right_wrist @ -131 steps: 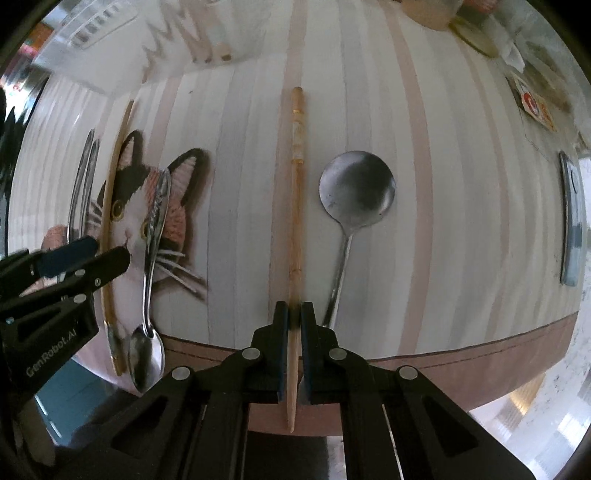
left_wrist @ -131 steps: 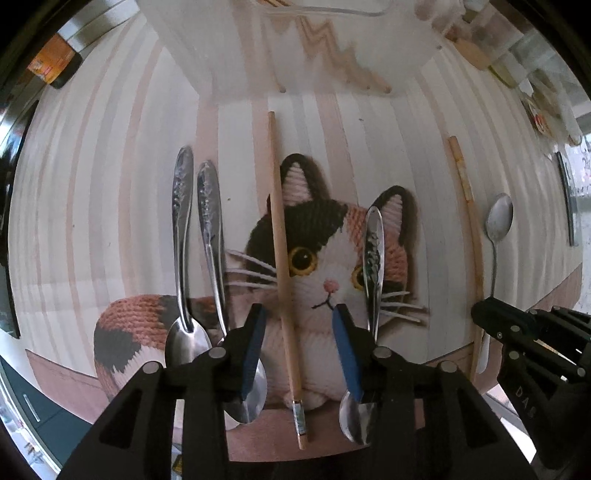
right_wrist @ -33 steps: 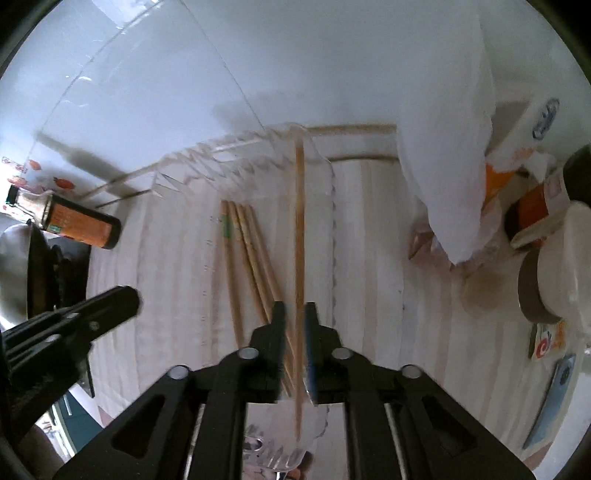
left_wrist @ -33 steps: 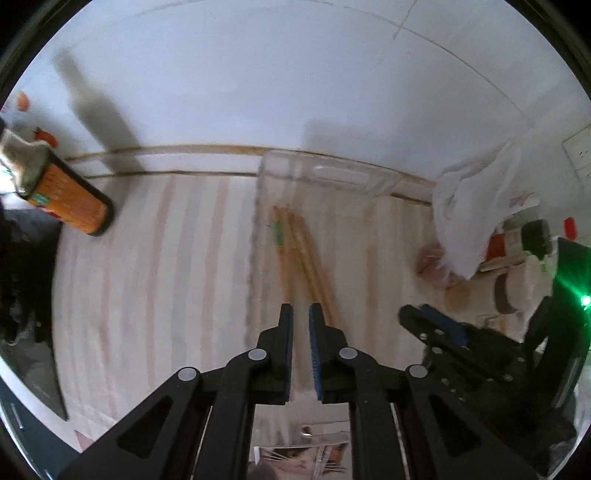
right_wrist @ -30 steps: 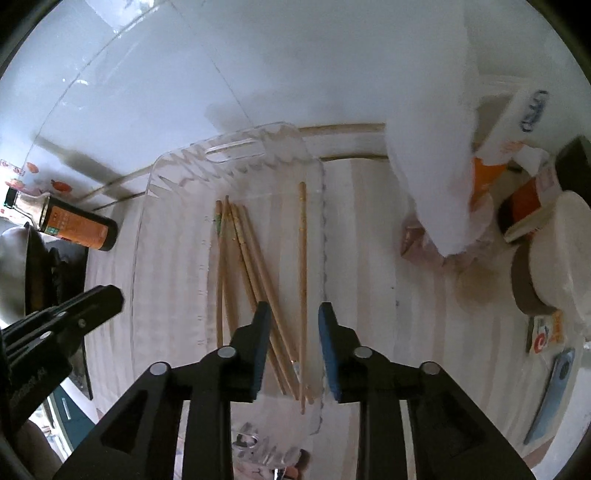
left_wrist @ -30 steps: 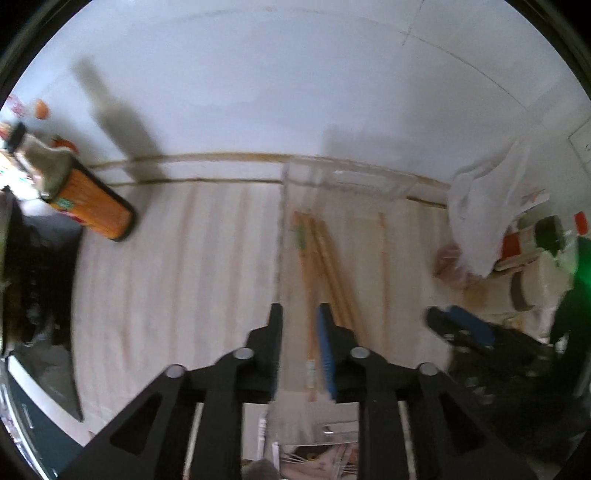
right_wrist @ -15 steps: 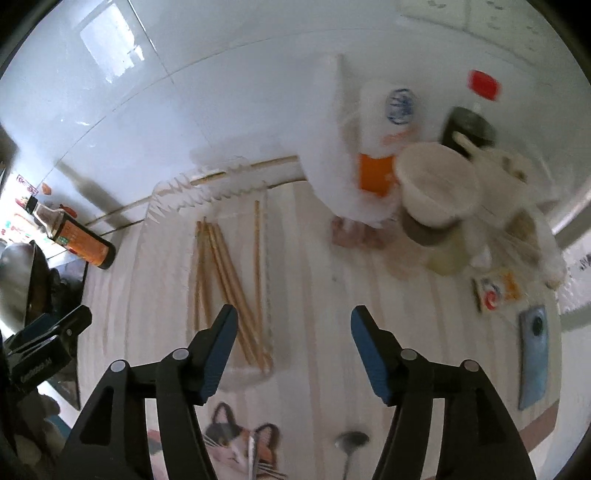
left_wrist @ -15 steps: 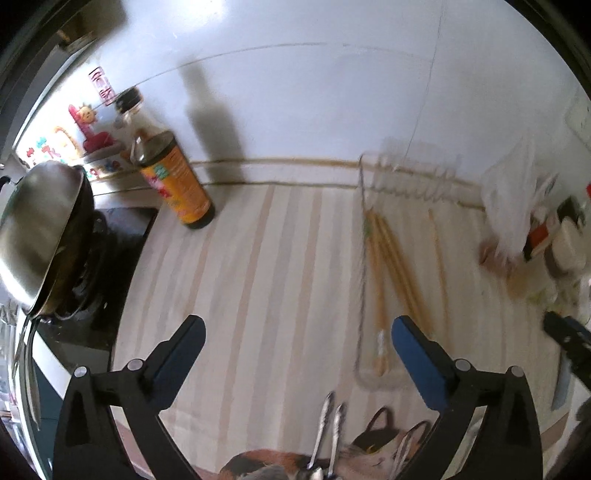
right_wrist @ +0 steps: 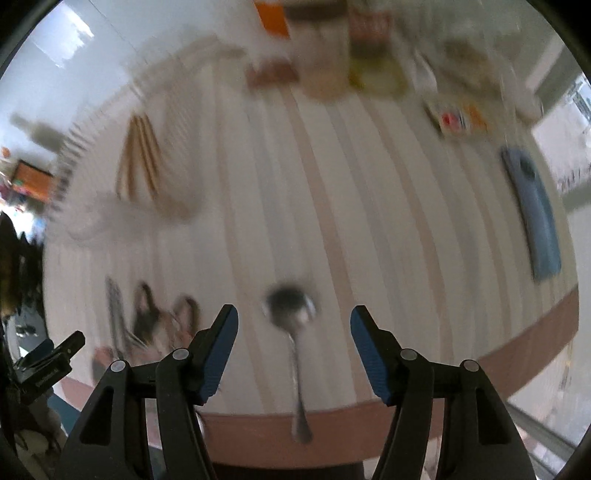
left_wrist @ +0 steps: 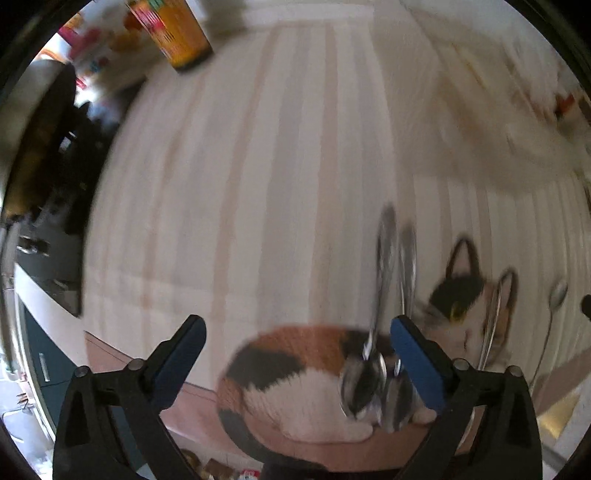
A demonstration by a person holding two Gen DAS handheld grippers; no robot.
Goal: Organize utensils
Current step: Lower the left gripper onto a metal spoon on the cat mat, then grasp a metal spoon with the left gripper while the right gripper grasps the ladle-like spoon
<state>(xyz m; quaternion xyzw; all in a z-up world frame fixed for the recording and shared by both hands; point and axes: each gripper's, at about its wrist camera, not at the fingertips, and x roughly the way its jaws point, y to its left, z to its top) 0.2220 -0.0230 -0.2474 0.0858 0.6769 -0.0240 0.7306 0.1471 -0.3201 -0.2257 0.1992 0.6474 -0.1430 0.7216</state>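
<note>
My left gripper (left_wrist: 295,328) hangs over the cat-shaped mat (left_wrist: 288,373), pointing down. Its jaws are wide apart and closing, with nothing between the pads. Two metal spoons (left_wrist: 384,280) lie side by side on the mat, by its right finger. A third spoon (left_wrist: 493,325) lies across the cat's face. My right gripper (right_wrist: 293,317) is open above a round-bowled spoon (right_wrist: 290,308), which lies on the striped table between the jaws, untouched. The clear tray (right_wrist: 88,221) with several chopsticks (right_wrist: 140,166) sits at the back left.
An orange-labelled bottle (left_wrist: 181,33) stands at the back left, a stove to its left. Jars and packets (right_wrist: 332,48) crowd the back right. A blue flat object (right_wrist: 532,214) lies at the right. The table's brown front edge (right_wrist: 258,439) is close below the grippers.
Both grippers let their chopsticks go over the tray and opened. They then drew back toward the table's front edge and sank, the left over the cat mat, the right over the lone spoon.
</note>
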